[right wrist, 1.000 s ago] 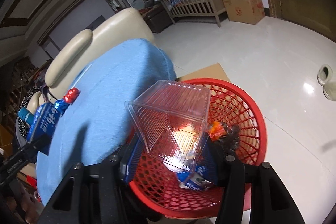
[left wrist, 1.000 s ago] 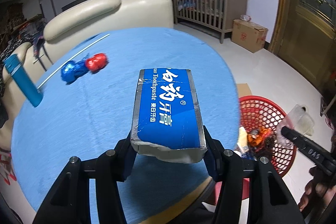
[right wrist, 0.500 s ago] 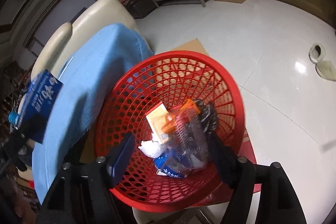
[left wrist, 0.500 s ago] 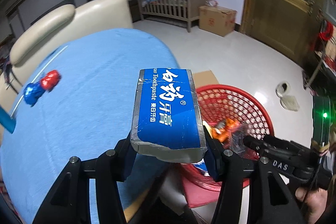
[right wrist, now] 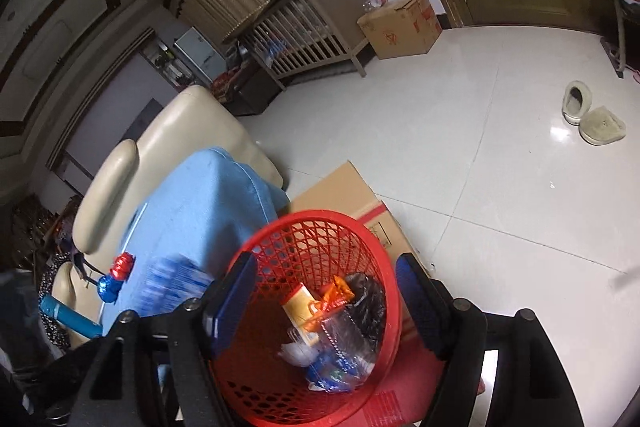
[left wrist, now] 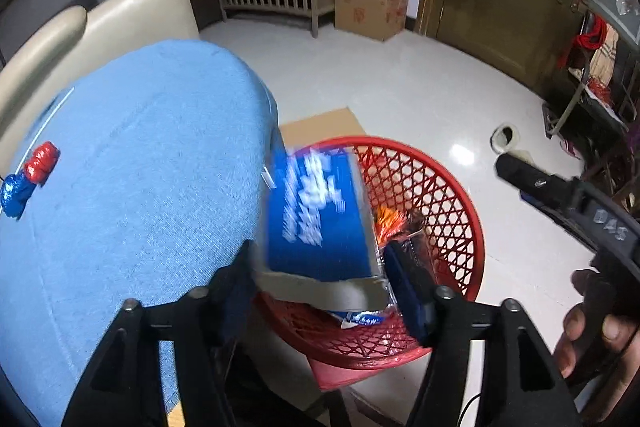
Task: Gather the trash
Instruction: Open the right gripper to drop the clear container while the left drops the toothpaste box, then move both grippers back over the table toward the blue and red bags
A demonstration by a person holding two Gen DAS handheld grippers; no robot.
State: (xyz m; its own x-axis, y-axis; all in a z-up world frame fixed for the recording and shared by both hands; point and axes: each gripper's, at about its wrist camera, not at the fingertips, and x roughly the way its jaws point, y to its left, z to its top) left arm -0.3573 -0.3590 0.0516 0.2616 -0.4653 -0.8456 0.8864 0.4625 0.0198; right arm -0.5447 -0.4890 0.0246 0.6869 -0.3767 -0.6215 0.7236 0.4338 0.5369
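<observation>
The left gripper (left wrist: 320, 279) is opening – the blurred toothpaste box (left wrist: 320, 215) slips between its jaws, above the red basket's (left wrist: 460, 195) near-left rim. Right gripper (right wrist: 324, 291) gapes empty. Next: the foil wrappers (left wrist: 30, 173) far left.

left wrist: looks steeply down, close over round red plastic mesh basket (left wrist: 448, 195) | right wrist: angled down from above it | shared: basket, blue-clothed round table (right wrist: 192, 203)
</observation>
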